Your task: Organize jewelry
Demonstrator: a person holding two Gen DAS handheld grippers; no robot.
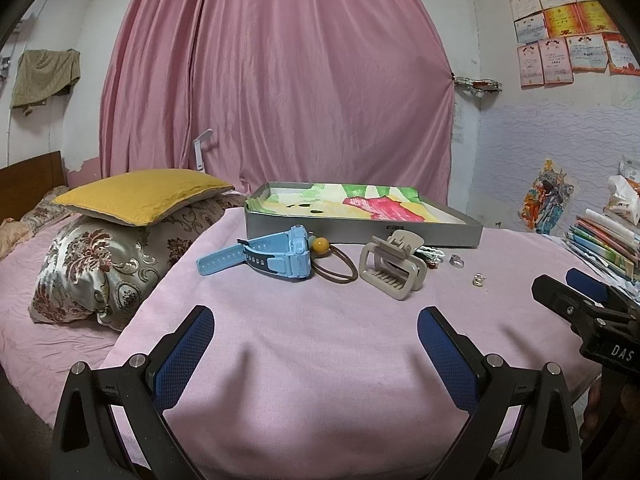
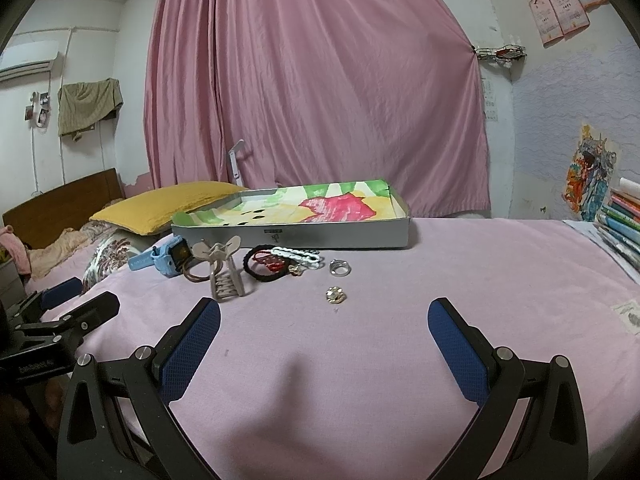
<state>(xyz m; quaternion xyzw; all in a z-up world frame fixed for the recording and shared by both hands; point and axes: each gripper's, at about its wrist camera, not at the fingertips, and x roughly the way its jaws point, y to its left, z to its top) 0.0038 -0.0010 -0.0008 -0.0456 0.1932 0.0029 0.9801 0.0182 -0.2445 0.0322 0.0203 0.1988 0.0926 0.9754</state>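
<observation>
A shallow grey box lined with a coloured drawing sits on the pink cloth; it also shows in the right wrist view. In front of it lie a blue watch, a brown hair tie with a yellow bead, a beige claw clip, a clear ring, a small gold ring, a black and red bracelet and a white chain. My left gripper is open and empty, short of the watch and clip. My right gripper is open and empty, just short of the gold ring.
Pillows lie on the bed at the left. A stack of books stands at the right edge of the surface. A pink curtain hangs behind the box.
</observation>
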